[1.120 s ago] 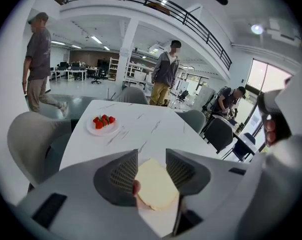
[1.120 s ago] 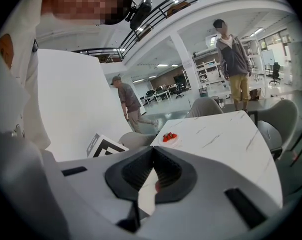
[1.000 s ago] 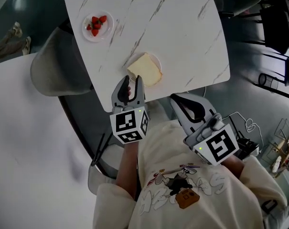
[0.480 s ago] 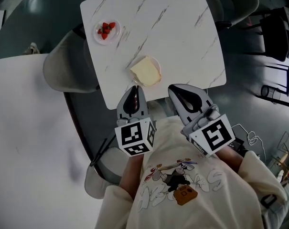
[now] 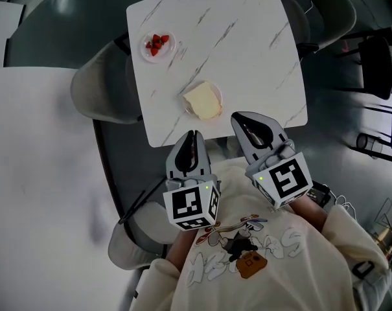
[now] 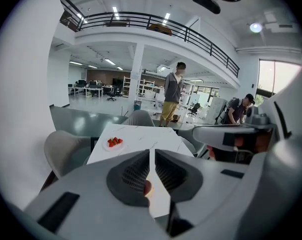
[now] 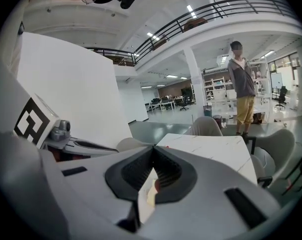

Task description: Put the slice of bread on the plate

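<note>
A pale slice of bread (image 5: 203, 100) lies on a small white plate (image 5: 214, 85) near the front edge of the white marble table (image 5: 247, 50). My left gripper (image 5: 194, 135) hangs shut and empty just off that edge, short of the bread. The right gripper (image 5: 242, 117) is beside it, also shut with nothing held. In the left gripper view the jaws (image 6: 151, 151) meet over the table (image 6: 136, 134). In the right gripper view the jaws (image 7: 153, 148) are closed too, and the table (image 7: 210, 149) lies beyond them.
A saucer of strawberries (image 5: 158, 45) (image 6: 114, 142) sits at the table's far left corner. Grey chairs stand at the left (image 5: 102, 92), at the far right (image 5: 325, 8) and below (image 5: 134, 235). A big white surface (image 5: 40, 173) fills the left. Two people (image 6: 173, 91) stand beyond the table.
The left gripper, open close to the bread a second ago, has shut and drawn back and up from the table edge. The bread stays on its plate. The right gripper has barely moved.
</note>
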